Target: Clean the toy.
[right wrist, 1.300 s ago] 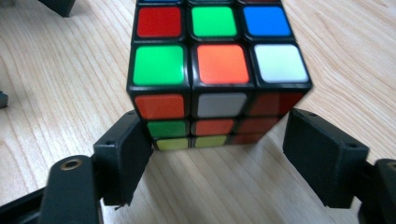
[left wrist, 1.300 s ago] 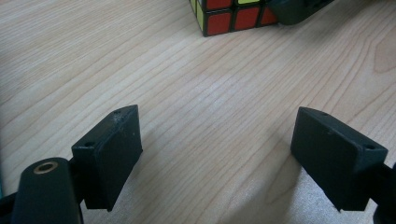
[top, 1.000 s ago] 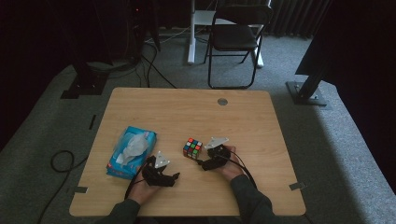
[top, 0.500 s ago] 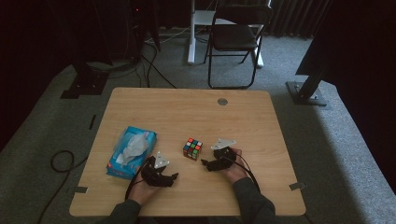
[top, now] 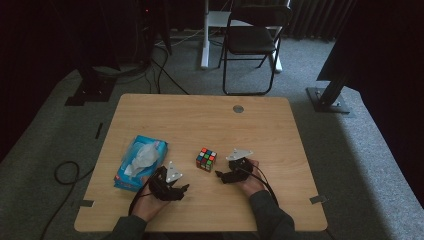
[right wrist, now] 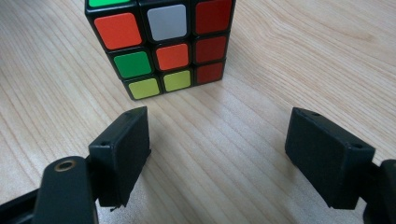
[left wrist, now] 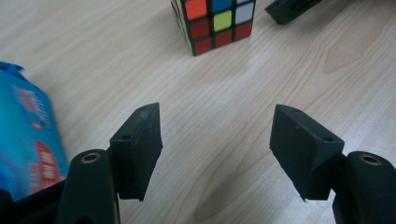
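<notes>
Two grippers sit low over the near half of the table [top: 150,115], with a cube [top: 206,159] between them. From above, the cube rests near the table's middle, a little toward the near edge. The right gripper [top: 220,176] lies just beside it on the right; the left gripper [top: 184,188] is nearer the front edge, next to a blue tissue pack [top: 140,162] at the left side. A folding chair [top: 252,42] stands on the carpet beyond the far edge.

In the left gripper view, the left gripper [left wrist: 217,144] has its jaws spread wide over bare wood, nothing between them. The cube [left wrist: 212,21] stands ahead and apart; the pack [left wrist: 25,135] edges in at the left.

In the right gripper view, the right gripper [right wrist: 219,149] is likewise spread, holding nothing. The cube [right wrist: 161,44] is close ahead but offset toward the left jaw.

My guess is the right gripper is set to take the cube. That offset is the risk: pushed straight ahead, the left jaw could strike a corner and shove or spin the cube across the smooth wood instead of straddling it. A grip landing on one layer might twist that layer, or the cube could squirt out from the pads.
</notes>
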`<state>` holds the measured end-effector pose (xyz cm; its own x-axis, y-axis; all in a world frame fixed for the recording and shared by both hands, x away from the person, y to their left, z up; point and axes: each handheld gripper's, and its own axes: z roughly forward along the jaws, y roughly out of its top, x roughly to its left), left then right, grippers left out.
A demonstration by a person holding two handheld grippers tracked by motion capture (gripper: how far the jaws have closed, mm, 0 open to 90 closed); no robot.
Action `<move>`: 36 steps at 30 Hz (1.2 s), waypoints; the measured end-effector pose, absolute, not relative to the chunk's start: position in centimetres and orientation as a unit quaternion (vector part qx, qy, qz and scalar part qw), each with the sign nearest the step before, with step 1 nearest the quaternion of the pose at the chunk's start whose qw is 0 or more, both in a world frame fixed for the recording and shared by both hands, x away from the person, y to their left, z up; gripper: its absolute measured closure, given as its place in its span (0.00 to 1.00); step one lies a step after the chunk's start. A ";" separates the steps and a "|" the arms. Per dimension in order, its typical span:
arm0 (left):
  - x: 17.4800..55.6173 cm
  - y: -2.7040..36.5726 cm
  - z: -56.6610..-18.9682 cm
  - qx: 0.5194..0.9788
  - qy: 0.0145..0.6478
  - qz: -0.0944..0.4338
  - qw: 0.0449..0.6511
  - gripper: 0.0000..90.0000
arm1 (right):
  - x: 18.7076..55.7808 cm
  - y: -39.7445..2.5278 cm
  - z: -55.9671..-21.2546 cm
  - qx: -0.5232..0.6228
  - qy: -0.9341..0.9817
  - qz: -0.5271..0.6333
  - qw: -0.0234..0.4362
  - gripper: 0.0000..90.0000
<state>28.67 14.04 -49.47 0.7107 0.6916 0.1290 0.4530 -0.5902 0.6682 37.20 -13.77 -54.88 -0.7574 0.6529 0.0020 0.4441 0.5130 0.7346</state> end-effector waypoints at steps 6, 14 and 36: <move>29.0 15.3 -47.3 0.865 0.333 0.203 0.316 0.38 | 37.2 -13.8 -54.9 0.320 0.858 0.376 0.138 0.24; 29.8 16.9 -44.1 0.864 0.324 0.227 0.312 0.39 | 37.2 -13.8 -54.9 0.320 0.858 0.377 0.139 0.24; 30.9 22.6 -43.7 0.847 0.387 0.261 0.254 0.37 | 37.2 -13.8 -54.9 0.320 0.858 0.376 0.139 0.24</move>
<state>30.90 22.61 -43.73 0.5651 0.7877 0.2454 0.5222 -0.5718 0.6327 37.22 -13.76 -54.88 -0.7568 0.6536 0.0020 0.4443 0.5121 0.7351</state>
